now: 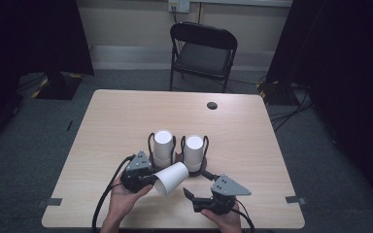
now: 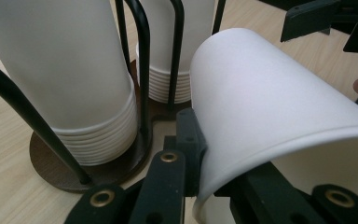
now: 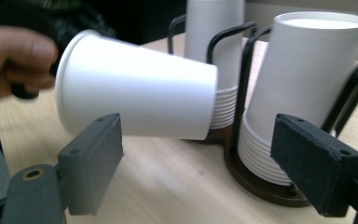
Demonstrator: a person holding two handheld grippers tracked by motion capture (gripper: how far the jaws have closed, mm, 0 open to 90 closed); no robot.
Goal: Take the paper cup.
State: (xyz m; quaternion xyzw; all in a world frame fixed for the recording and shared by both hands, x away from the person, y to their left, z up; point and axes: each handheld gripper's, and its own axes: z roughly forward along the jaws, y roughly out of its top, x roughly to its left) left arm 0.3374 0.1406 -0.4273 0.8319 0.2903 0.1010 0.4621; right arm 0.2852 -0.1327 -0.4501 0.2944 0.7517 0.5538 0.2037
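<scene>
A single white paper cup [image 1: 172,177] [image 2: 279,116] [image 3: 140,93] hangs on its side above the table's front. My left gripper [image 1: 153,180] [image 2: 209,177] is shut on its rim, with the cup wall pinched between the jaws. Just behind it, two stacks of white cups [image 1: 163,145] [image 1: 194,150] stand upside down in black wire holders on brown bases [image 2: 60,172]. My right gripper [image 1: 192,200] [image 3: 203,158] is open, low at the front right. Its jaws point at the held cup and stay apart from it.
The wooden table [image 1: 126,116] has a dark cable hole [image 1: 212,105] near its far edge. A black folding chair [image 1: 203,51] stands behind the table. Dark curtains hang at both sides, and cables lie on the floor at the right.
</scene>
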